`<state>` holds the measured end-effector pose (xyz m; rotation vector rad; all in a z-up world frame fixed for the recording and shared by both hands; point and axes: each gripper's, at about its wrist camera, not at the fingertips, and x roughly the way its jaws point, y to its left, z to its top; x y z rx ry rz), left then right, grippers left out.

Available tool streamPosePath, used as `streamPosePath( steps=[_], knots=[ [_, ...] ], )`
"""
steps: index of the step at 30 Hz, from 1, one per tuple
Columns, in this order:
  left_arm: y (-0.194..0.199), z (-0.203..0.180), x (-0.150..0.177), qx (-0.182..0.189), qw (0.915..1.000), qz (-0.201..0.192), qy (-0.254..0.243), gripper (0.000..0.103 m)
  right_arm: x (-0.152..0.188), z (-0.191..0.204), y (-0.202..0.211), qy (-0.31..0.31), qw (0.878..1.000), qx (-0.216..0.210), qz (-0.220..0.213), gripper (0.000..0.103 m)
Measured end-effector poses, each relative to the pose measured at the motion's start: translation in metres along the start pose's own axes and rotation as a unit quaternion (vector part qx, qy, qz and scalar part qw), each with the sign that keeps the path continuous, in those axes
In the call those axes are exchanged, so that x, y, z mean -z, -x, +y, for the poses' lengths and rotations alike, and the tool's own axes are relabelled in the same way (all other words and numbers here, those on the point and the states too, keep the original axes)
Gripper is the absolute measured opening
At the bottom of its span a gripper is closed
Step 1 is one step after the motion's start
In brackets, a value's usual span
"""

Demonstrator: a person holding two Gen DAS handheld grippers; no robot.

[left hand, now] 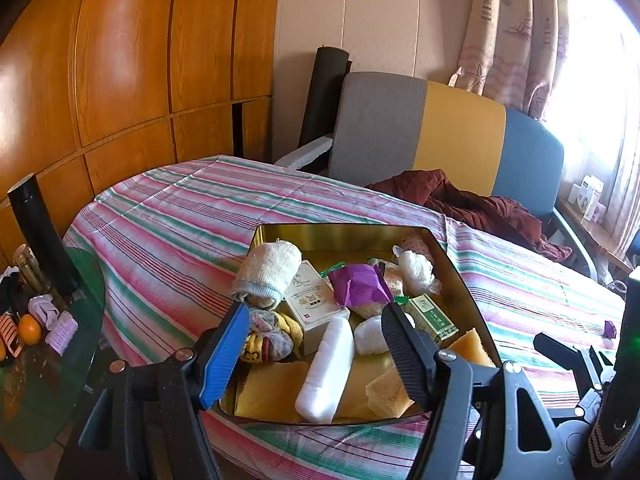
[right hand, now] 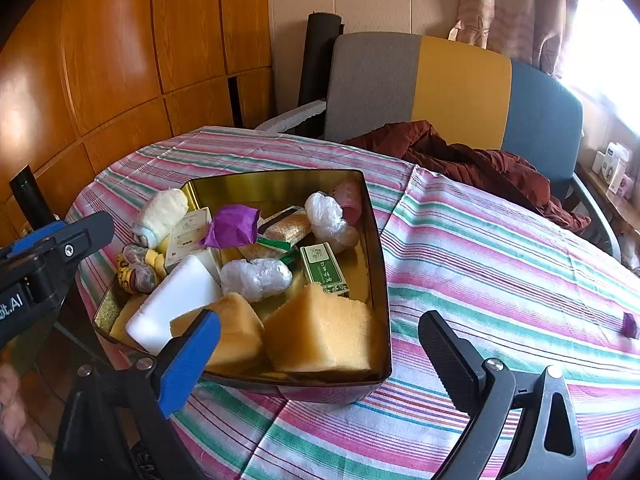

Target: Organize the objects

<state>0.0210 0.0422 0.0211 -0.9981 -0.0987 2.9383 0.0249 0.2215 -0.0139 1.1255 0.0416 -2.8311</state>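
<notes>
Left gripper (left hand: pixel 316 360) spread over gold tin (left hand: pixel 340 234), gripping nothing; right gripper (right hand: pixel 320 360) spread at tin's near edge, gripping nothing. Tin full, mid-table on striped cloth (right hand: pixel 500 248); purple scrap (right hand: pixel 630 324) near right edge.

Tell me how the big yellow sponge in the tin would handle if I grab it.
The sponge looks porous, so probably light and squashy under the fingers. Its rough faces should grip well. It sits against the tin wall, so it may drag there.
</notes>
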Motion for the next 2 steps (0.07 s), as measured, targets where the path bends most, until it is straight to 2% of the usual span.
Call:
streamPosePath(
  steps=[2],
  knots=[
    [-0.0003,-0.0002,-0.0001,0.000,1.0000,0.000,-0.001,0.070,0.0001,0.0004,0.0005,0.000,1.000,0.000,-0.001,0.100]
  ],
)
